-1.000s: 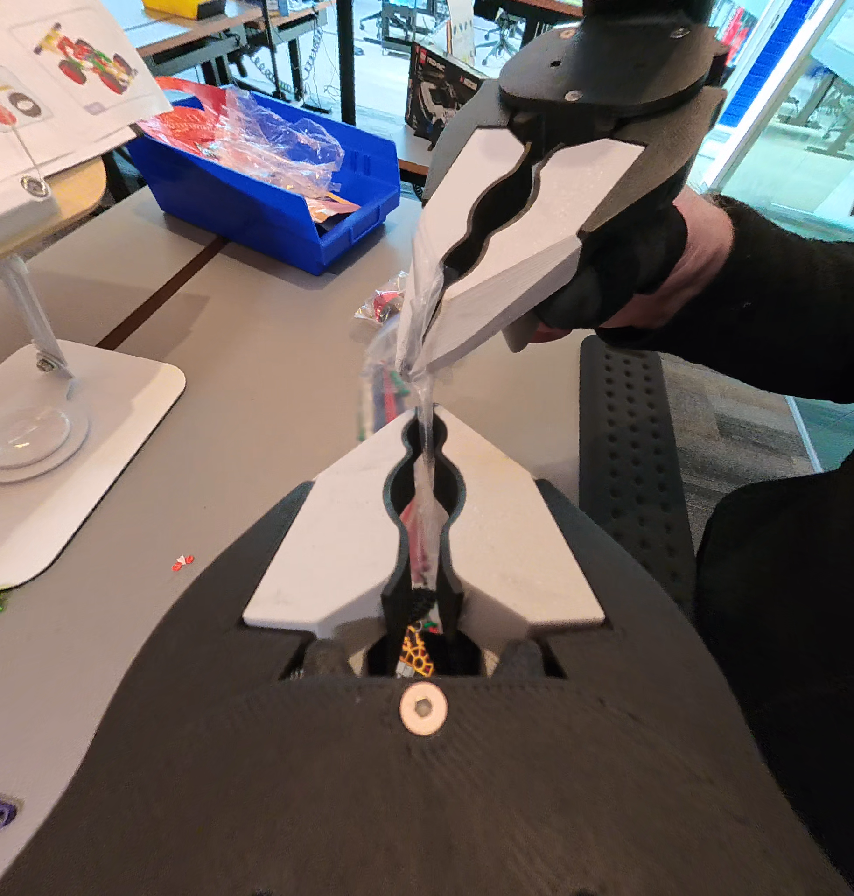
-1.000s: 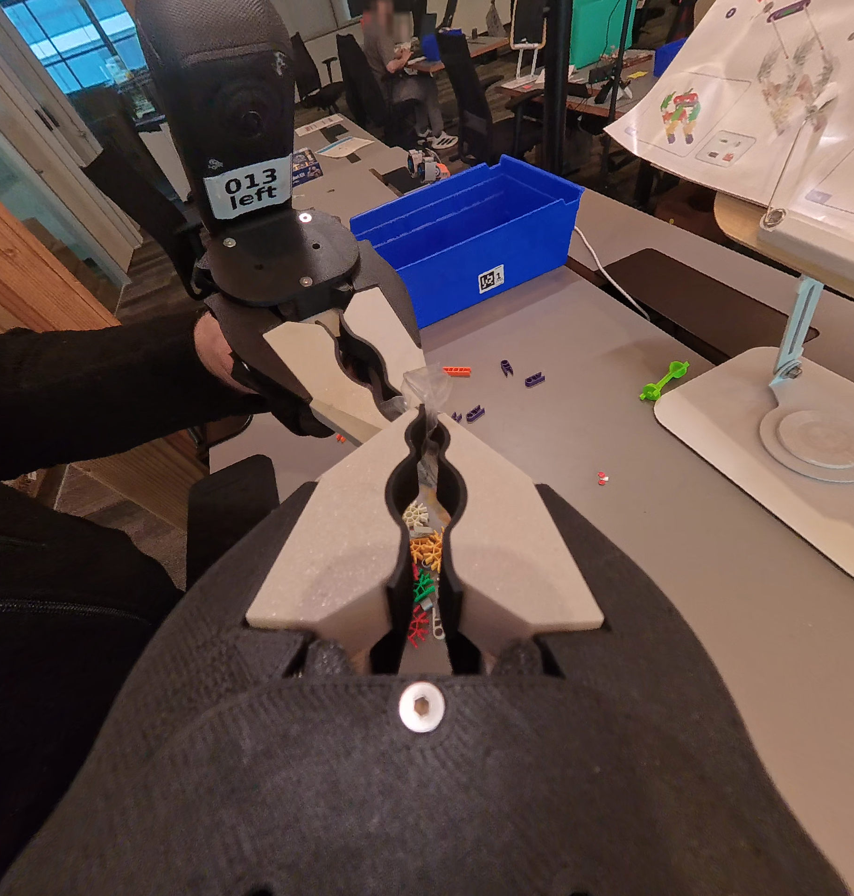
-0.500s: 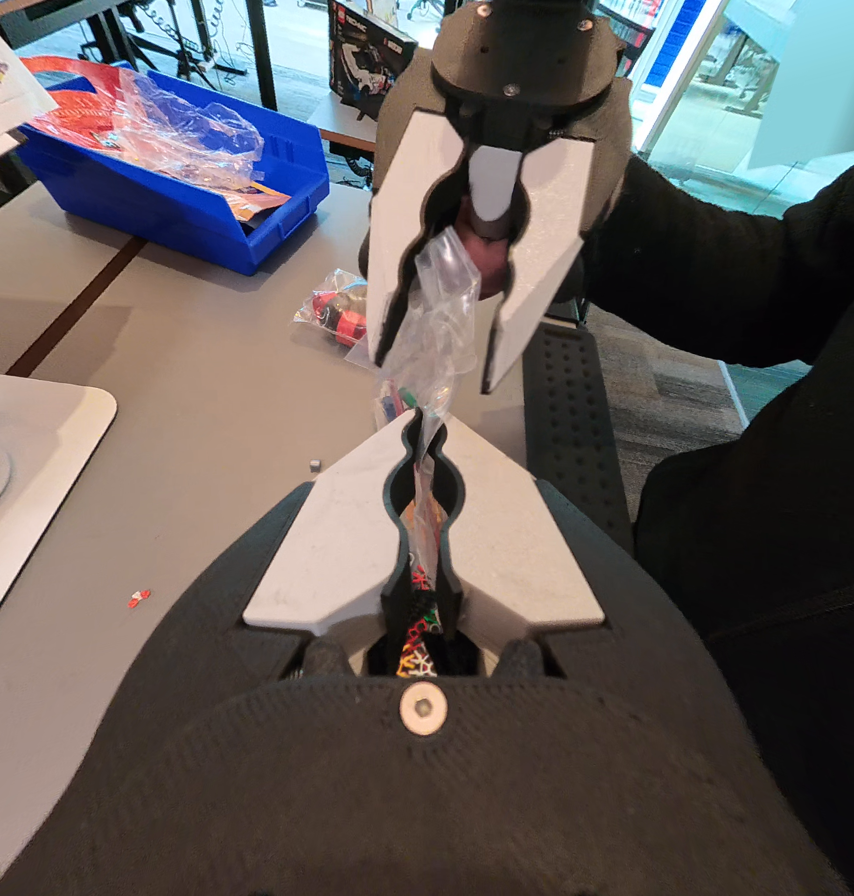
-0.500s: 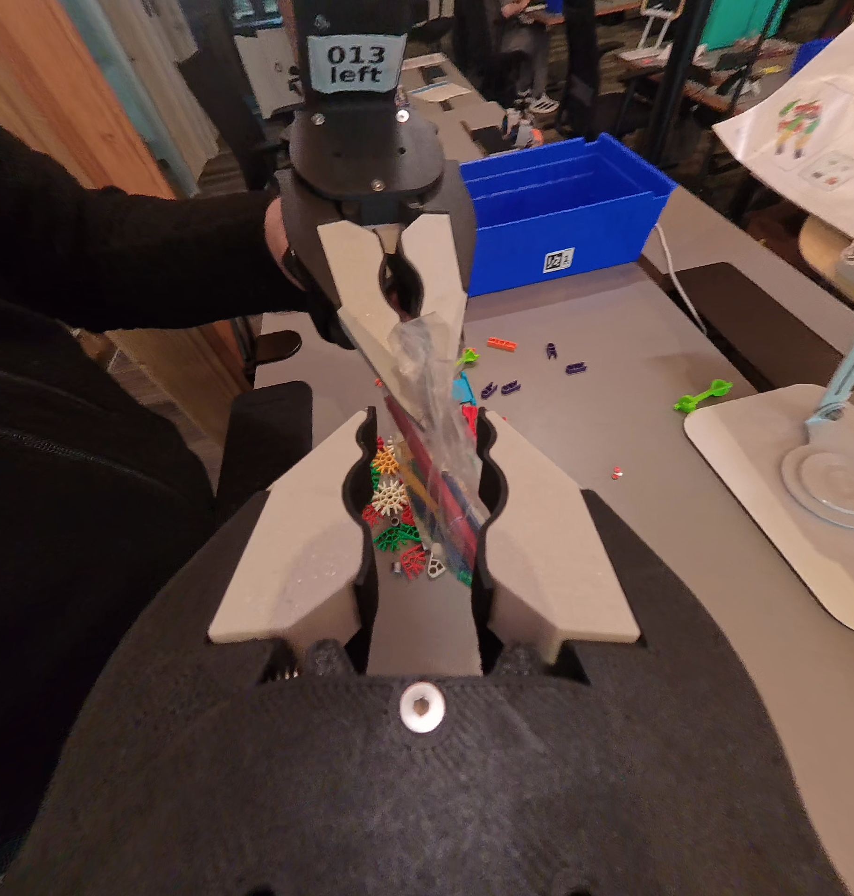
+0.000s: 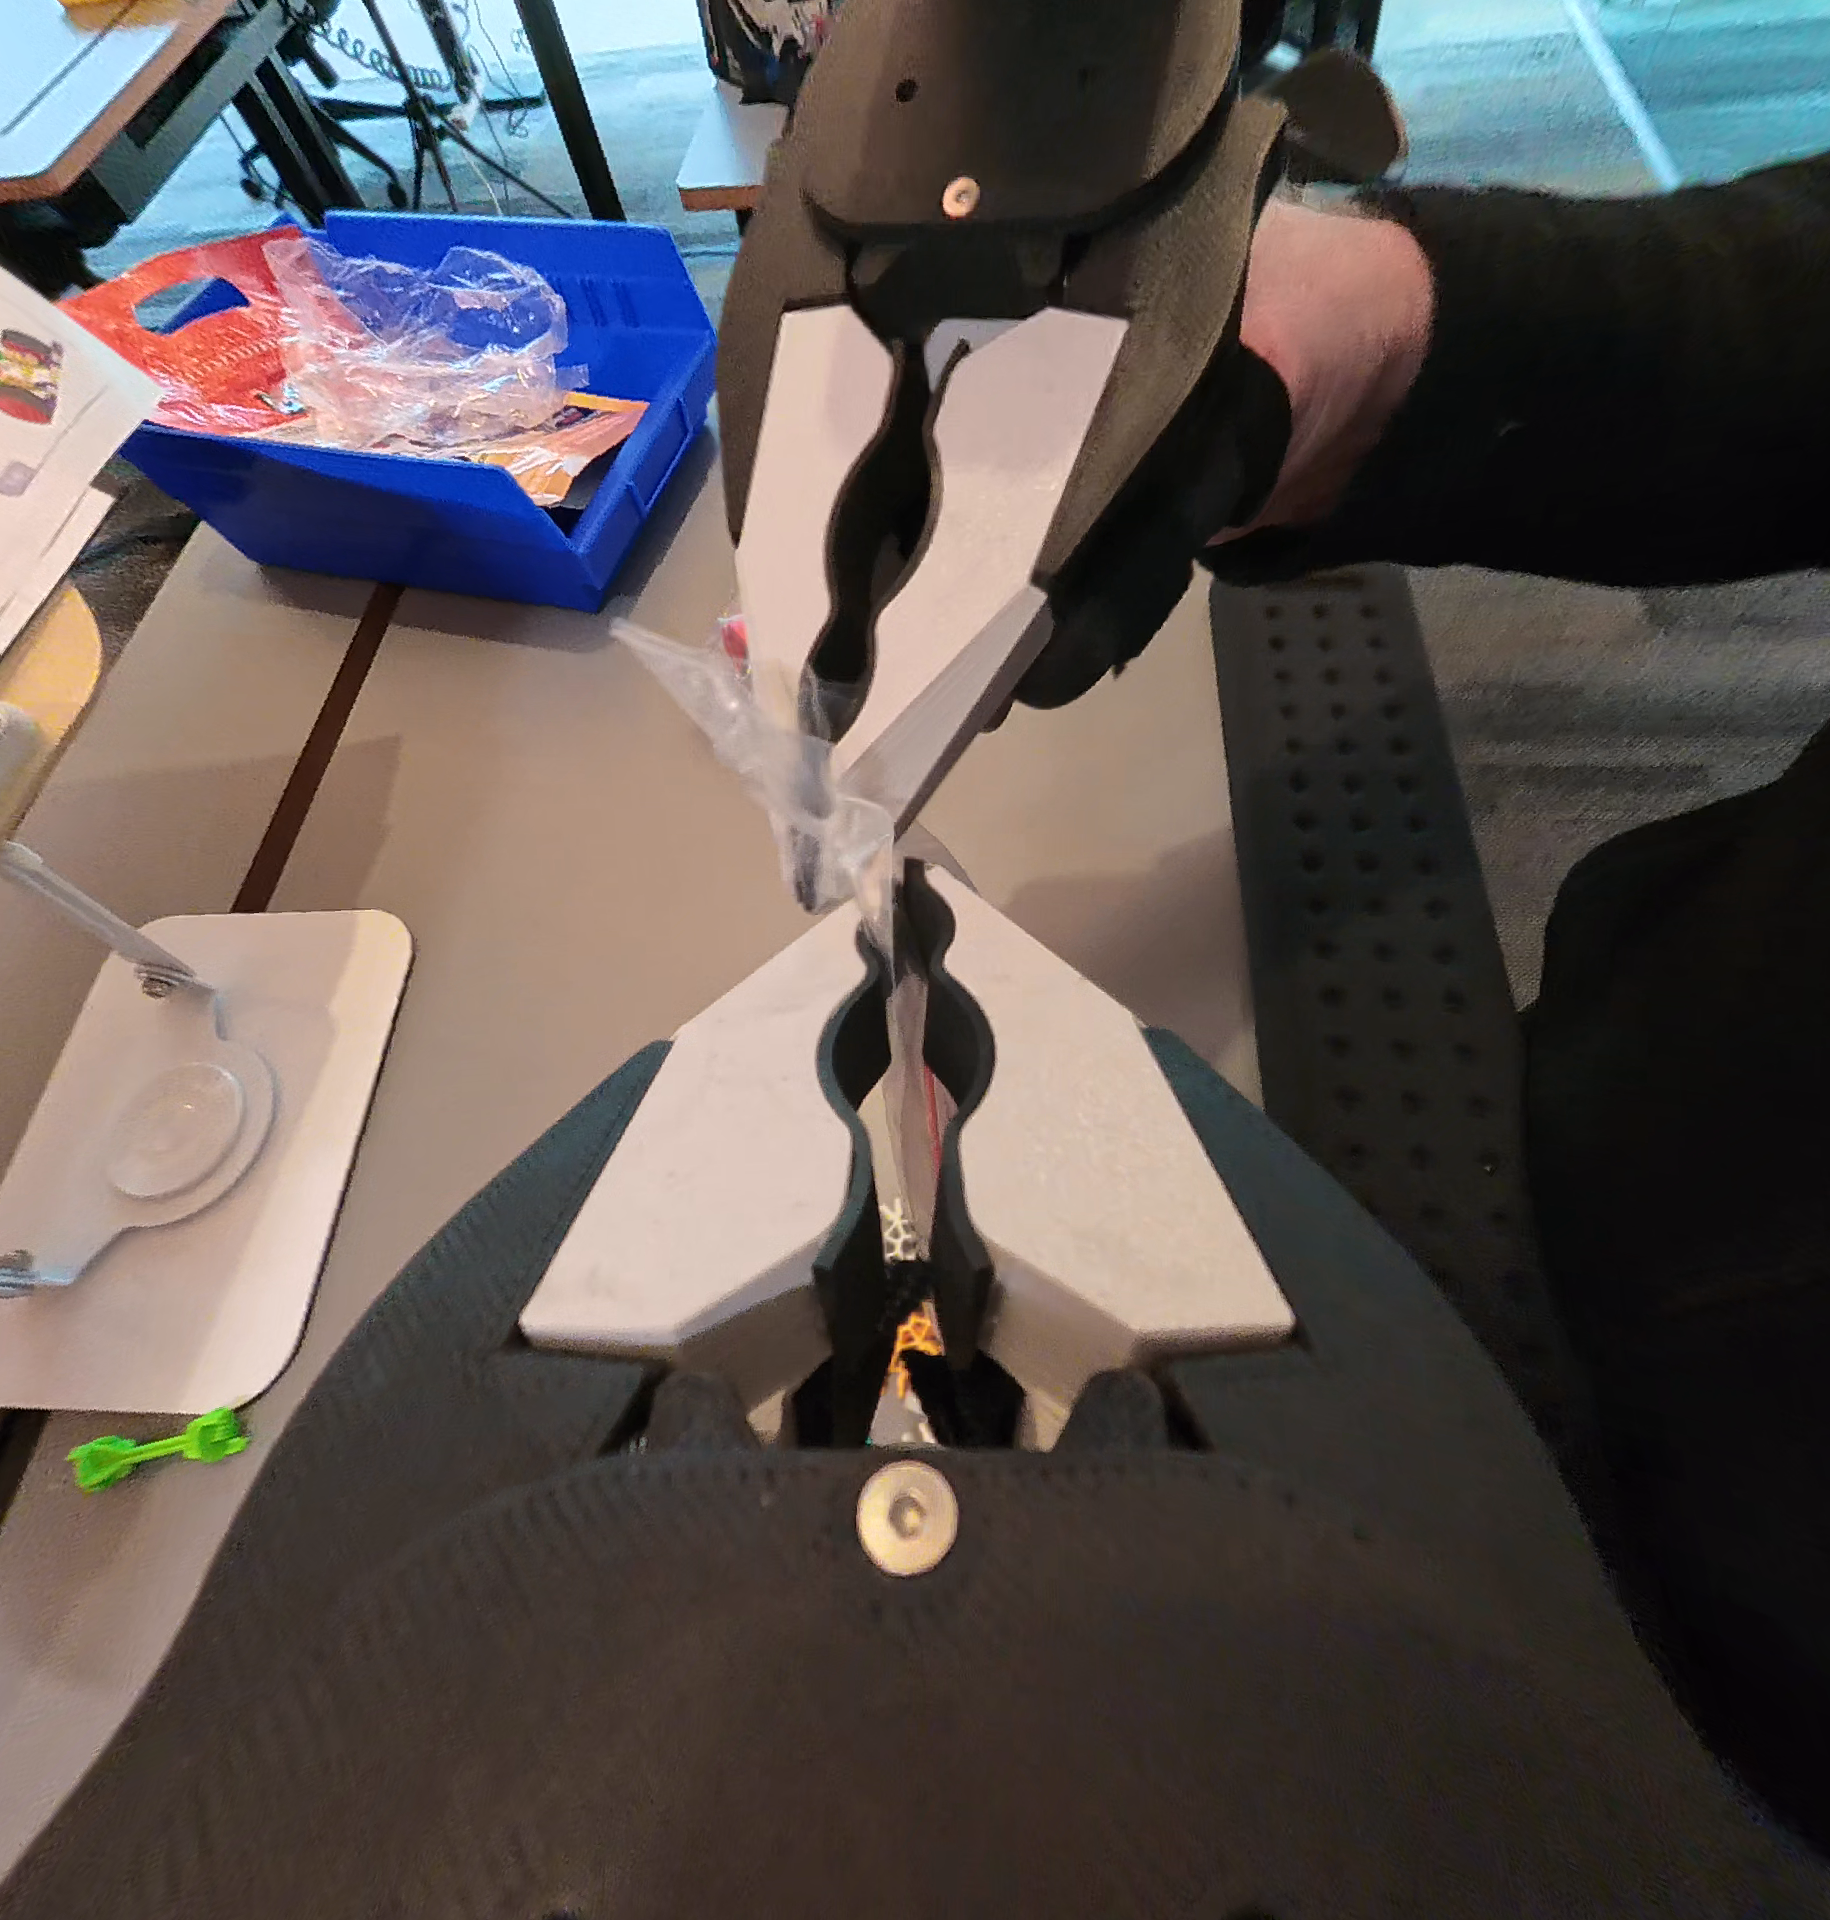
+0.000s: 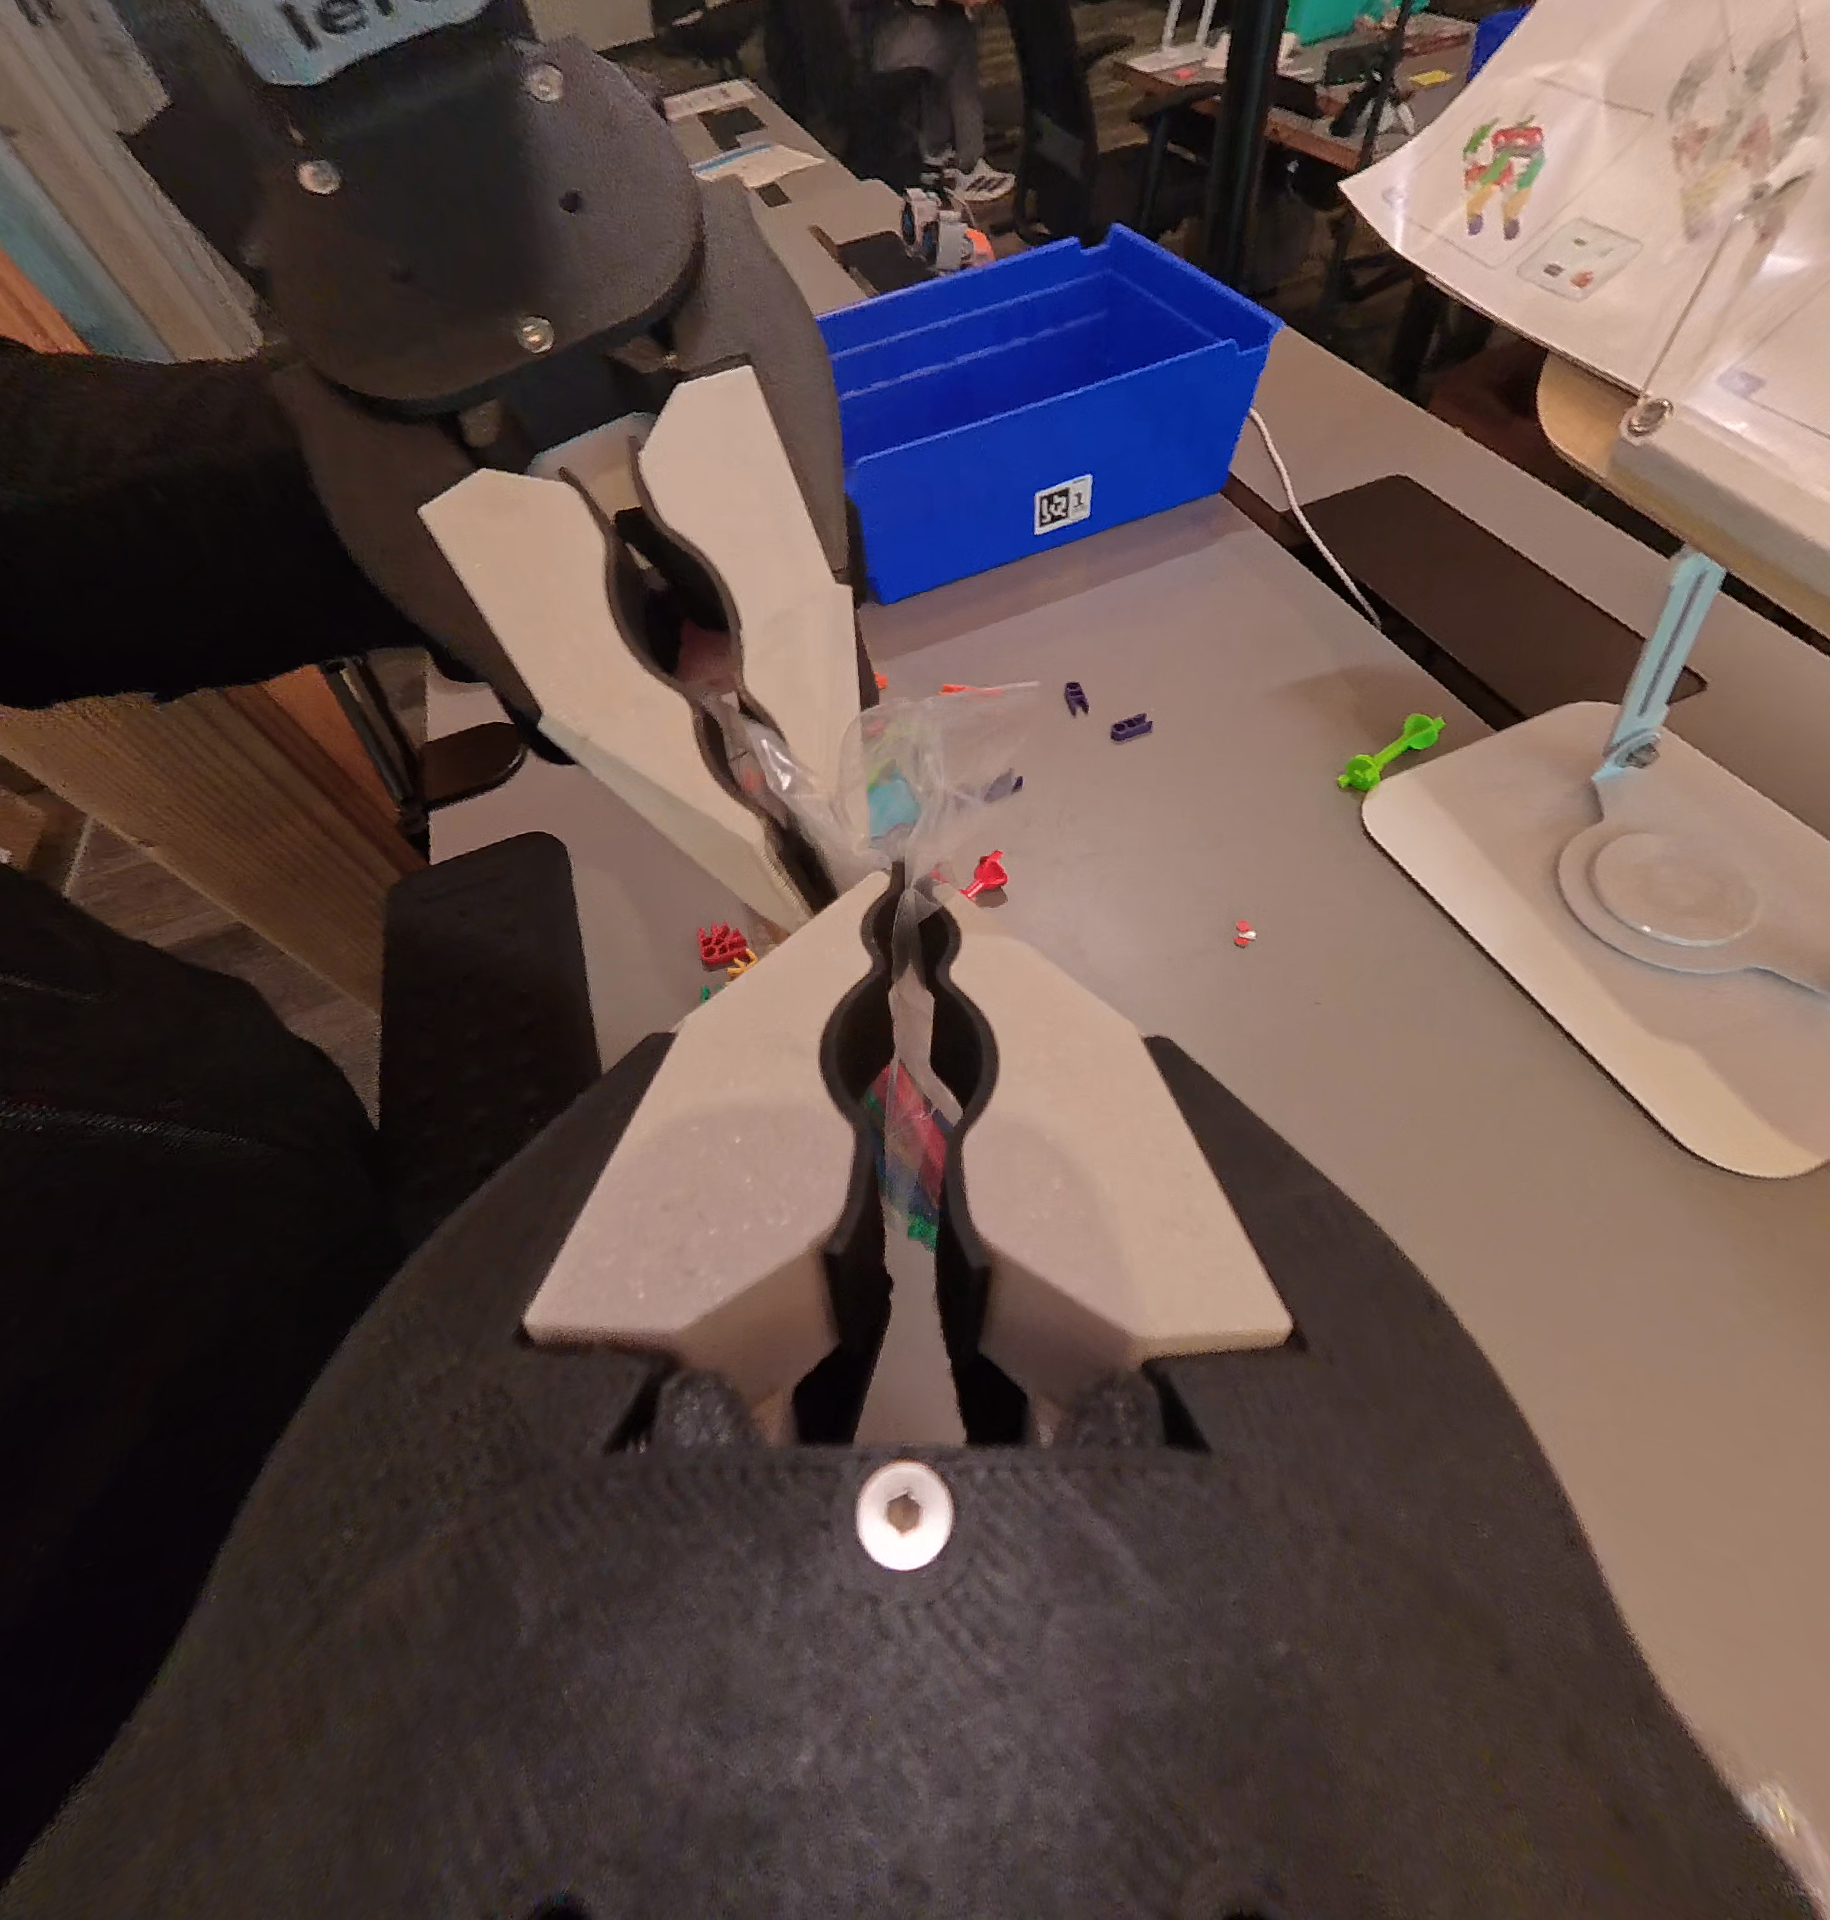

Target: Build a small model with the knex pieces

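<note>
My left gripper (image 5: 903, 904) is clamped on a clear plastic bag (image 5: 823, 790), the film pinched right at the tips of its jaws. Behind the tips, in the wavy gap between the fingers, I can see the rest of the bag hanging down with small coloured parts inside. My right gripper (image 6: 903, 894) is closed on the same bag (image 6: 895, 774), also at the very tips, and coloured pieces show through the film further back between its fingers. The two grippers meet nearly tip to tip, with the crumpled top of the bag bunched between them above the grey table (image 5: 537, 790).

Ahead of the left jaws and off to the left stands a blue bin (image 5: 433, 499) holding crumpled clear wrapping and red packaging. To the left of those jaws sits the flat white base of a stand (image 5: 194, 1164), and a small green piece (image 5: 152, 1446) lies just beside its near edge.

Ahead of the right jaws is another blue bin (image 6: 1036, 416) with a small square label on its front wall. Between it and the jaws the table (image 6: 1254, 1195) carries scattered small parts in purple, red and orange. Just beyond the right jaw tips lies a red piece (image 6: 987, 873), and a green piece (image 6: 1389, 753) rests against the corner of the white stand base (image 6: 1638, 935) to the right.
</note>
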The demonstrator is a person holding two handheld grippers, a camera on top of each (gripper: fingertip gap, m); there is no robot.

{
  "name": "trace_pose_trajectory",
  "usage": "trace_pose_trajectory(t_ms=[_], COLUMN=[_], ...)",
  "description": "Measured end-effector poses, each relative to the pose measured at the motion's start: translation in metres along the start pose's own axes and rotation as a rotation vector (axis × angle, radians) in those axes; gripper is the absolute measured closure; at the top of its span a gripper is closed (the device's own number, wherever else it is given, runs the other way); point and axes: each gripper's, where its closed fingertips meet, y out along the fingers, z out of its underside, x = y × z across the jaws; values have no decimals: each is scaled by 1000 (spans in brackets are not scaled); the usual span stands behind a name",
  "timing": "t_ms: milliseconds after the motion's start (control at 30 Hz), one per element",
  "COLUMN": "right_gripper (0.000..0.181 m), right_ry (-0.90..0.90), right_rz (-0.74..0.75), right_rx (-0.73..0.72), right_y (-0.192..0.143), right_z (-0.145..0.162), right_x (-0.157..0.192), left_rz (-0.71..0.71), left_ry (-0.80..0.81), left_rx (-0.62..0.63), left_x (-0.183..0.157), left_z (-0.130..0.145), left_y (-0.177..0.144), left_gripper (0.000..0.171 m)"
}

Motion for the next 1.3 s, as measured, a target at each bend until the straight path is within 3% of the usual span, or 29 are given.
trace_pose_trajectory(t_ms=[100, 167, 433, 533, 667, 800, 933, 1000, 1200, 1300], right_gripper=[181, 181, 181, 181, 181, 181, 181, 181, 181, 181], right_ry=[-25, -42, -19, -27, 75, 120, 150, 153, 158, 167], right_rz=[55, 71, 70, 112, -26, -37, 5, 17, -4, 59], right_rx=[40, 94, 113, 94, 33, 27, 36, 44, 75, 80], right_y=[9, 16, 27, 18, -1, -2, -9, -12, -23, -36], right_z=[6, 17, 31, 31, 20, 19, 23, 23, 29, 36], right_x=[-3, -5, -22, -37, -31, -27, -34, -34, -29, -37], left_rz=[75, 74, 104, 109, 66, 13, -39, -23, 46, 72], left_ry=[32, 118, 50, -94, -279, -315, -288, -270, -214, -237], left_rx=[-21, 52, 17, -88, -183, -200, -179, -165, -174, -156], left_x=[-22, -28, -31, -15, 20, 33, 39, 36, 26, 22], left_z=[-10, -4, 4, 7, 19, 23, 19, 10, -11, -16], left_y=[10, 20, 33, 15, -4, 0, 5, 13, 34, 43], left_gripper=[171, 171, 171, 171, 171, 171, 139, 134, 171, 171])
